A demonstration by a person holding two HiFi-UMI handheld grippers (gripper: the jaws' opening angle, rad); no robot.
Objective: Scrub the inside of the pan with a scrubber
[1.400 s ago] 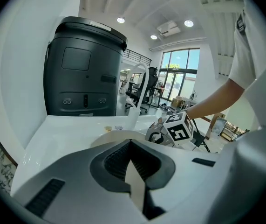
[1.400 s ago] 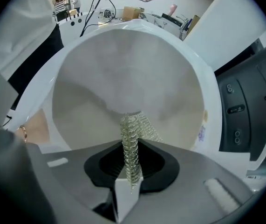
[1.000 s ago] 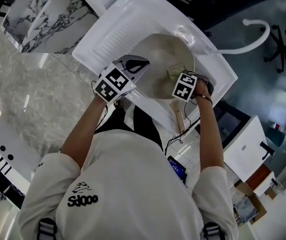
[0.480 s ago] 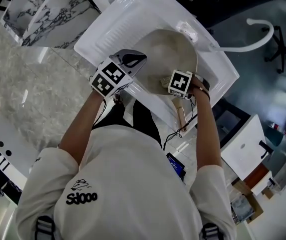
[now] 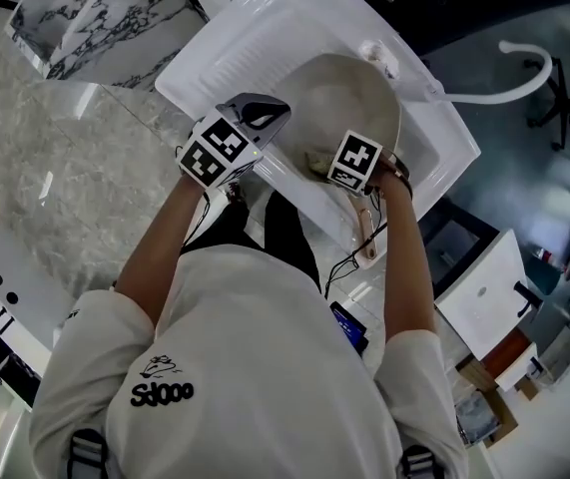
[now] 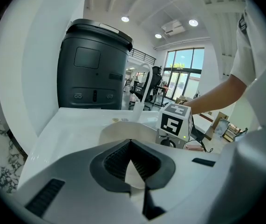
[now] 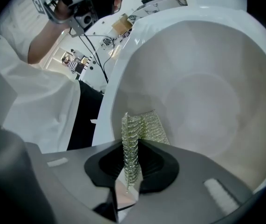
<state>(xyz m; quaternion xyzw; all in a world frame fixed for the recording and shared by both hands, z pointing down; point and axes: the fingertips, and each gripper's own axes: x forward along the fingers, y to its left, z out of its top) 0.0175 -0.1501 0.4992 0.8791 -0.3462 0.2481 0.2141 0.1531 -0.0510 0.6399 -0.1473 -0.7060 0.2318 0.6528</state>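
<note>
A cream pan [image 5: 349, 103] sits in the white sink [image 5: 235, 53], its wooden handle [image 5: 365, 236] pointing toward me. My left gripper [image 5: 273, 128] is shut on the pan's near left rim; a cream sliver of rim [image 6: 133, 171] shows between its jaws. My right gripper [image 5: 326, 168] is shut on a greenish mesh scrubber [image 5: 315, 159]. In the right gripper view the scrubber [image 7: 144, 127] stands up from the right gripper [image 7: 130, 171] and presses against the pan's inner wall [image 7: 207, 101] near the rim. The right gripper's marker cube [image 6: 174, 124] shows past the pan's edge [image 6: 119, 133].
A white curved faucet [image 5: 509, 73] rises at the sink's far right. The ribbed drainboard [image 5: 227, 63] lies left of the pan. A marble counter [image 5: 55, 178] runs to the left. A phone [image 5: 350, 329] lies near my body. A black bin [image 6: 93, 69] stands behind the sink.
The right gripper has slid the scrubber left across the pan's inside toward the near rim. The left gripper has kept its hold on the rim.
</note>
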